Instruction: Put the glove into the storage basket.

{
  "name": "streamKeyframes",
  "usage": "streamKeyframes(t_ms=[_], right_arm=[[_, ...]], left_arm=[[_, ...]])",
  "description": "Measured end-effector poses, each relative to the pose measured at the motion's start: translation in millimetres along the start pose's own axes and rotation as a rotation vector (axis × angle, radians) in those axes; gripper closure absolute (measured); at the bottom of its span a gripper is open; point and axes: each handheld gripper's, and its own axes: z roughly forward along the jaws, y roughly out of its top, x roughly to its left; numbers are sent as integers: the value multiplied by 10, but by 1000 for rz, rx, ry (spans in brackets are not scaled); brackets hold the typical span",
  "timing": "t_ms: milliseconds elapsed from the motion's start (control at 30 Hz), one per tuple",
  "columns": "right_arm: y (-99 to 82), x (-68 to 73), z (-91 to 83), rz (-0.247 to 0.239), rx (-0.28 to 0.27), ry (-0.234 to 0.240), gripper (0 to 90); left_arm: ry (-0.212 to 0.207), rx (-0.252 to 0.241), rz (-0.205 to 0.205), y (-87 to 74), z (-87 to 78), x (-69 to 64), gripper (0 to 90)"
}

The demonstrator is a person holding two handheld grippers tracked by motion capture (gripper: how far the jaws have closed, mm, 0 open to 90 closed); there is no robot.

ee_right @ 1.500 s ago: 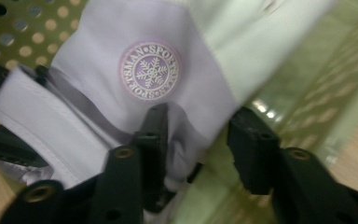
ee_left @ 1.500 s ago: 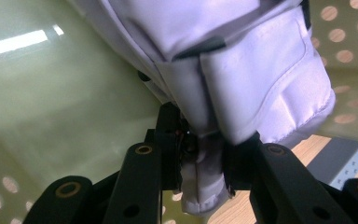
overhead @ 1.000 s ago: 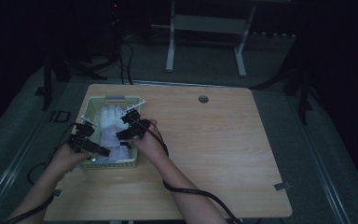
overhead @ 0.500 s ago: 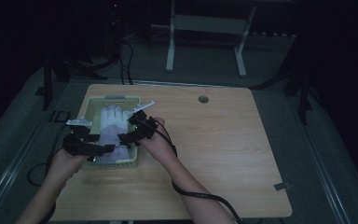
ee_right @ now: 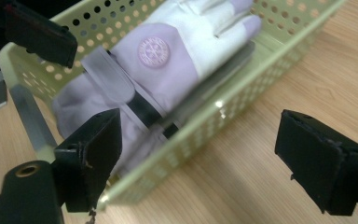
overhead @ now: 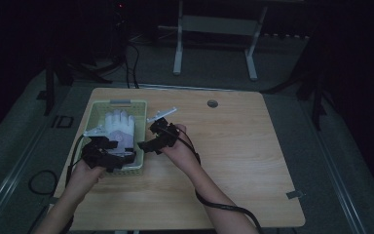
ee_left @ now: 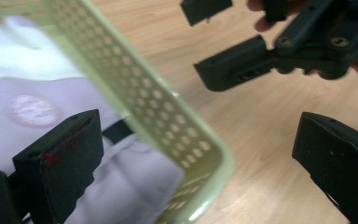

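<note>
Glove (ee_right: 168, 60) lies flat in the green basket (ee_right: 242, 107), ahead of both sets of jaws and touched by neither. Left gripper (overhead: 108, 155) and right gripper (overhead: 152, 143) have just been opening; jaws now wide, nothing between them. Both have pulled back from the basket since a second ago. Placement looks finished.

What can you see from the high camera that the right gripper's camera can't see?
High view alone: the whole wooden table, both forearms, the round hole near its far edge, and the dark floor around it.

Right gripper view alone: the round badge and dark strap on the glove.

Both: the white and lilac glove lying in the green basket, and both grippers, jaws open.
</note>
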Motion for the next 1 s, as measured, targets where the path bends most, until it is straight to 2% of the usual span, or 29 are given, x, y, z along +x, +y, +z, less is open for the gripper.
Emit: streamKeyframes(t_ms=[67, 367, 467, 567, 633, 800, 900, 1000], right_arm=[[-71, -44, -52, 6, -2, 0, 147], [-259, -175, -210, -13, 9, -22, 146], [-326, -215, -270, -9, 2, -25, 146], [-379, -241, -300, -7, 1, -23, 144], [-506, -292, -345, -7, 5, -28, 142], [-620, -345, -395, -9, 9, -33, 142], [-725, -386, -461, -9, 10, -42, 142], [-798, -426, -510, -1, 7, -46, 142]], left_arm=[[-32, 1, 25, -3, 72, -90, 23], [-98, -10, 90, 20, 260, -390, 23], [-106, -8, 121, 26, 314, -489, 23], [-123, -5, 132, 31, 346, -547, 23], [-131, -2, 162, 38, 408, -657, 23], [-163, -3, 169, 30, 486, -737, 23], [-192, 10, 200, 14, 590, -827, 23], [-196, 21, 225, 2, 676, -890, 23]])
